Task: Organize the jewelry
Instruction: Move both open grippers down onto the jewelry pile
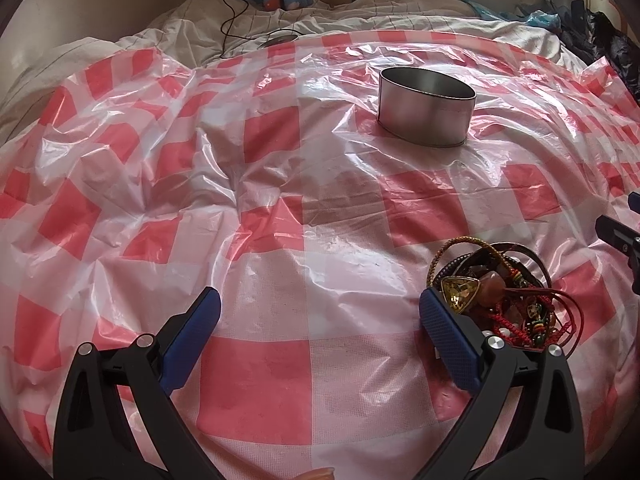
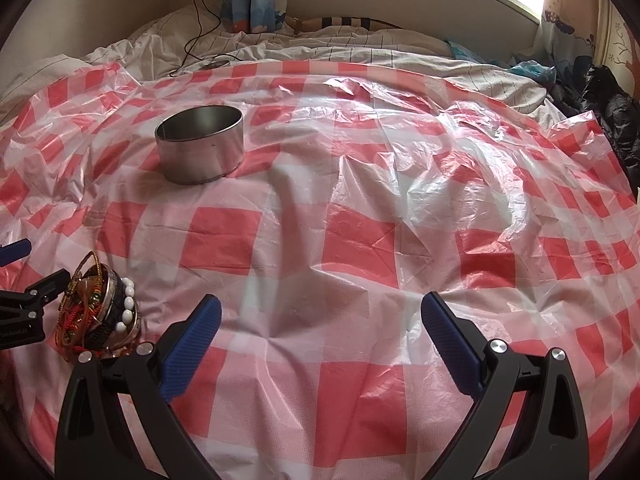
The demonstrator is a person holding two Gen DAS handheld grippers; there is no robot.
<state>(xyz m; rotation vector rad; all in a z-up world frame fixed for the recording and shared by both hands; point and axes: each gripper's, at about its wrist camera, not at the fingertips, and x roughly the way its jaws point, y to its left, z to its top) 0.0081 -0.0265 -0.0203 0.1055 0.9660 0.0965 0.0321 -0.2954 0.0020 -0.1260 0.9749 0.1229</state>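
Observation:
A tangled pile of jewelry (image 1: 500, 292) with red cords, beads, a gold triangular pendant and dark bangles lies on the red-and-white checked plastic sheet (image 1: 280, 208). It shows in the right wrist view (image 2: 98, 308) with a white bead bracelet on its side. A round open metal tin (image 1: 426, 106) stands farther back; it also shows in the right wrist view (image 2: 200, 142). My left gripper (image 1: 320, 312) is open and empty, its right finger just beside the pile. My right gripper (image 2: 320, 316) is open and empty, to the right of the pile.
The sheet covers a bed with rumpled white striped bedding (image 2: 320, 46). A black cable (image 2: 200, 8) runs down to a small round device at the back left. Dark clothing (image 2: 612, 112) lies at the right edge. A wall and window are behind.

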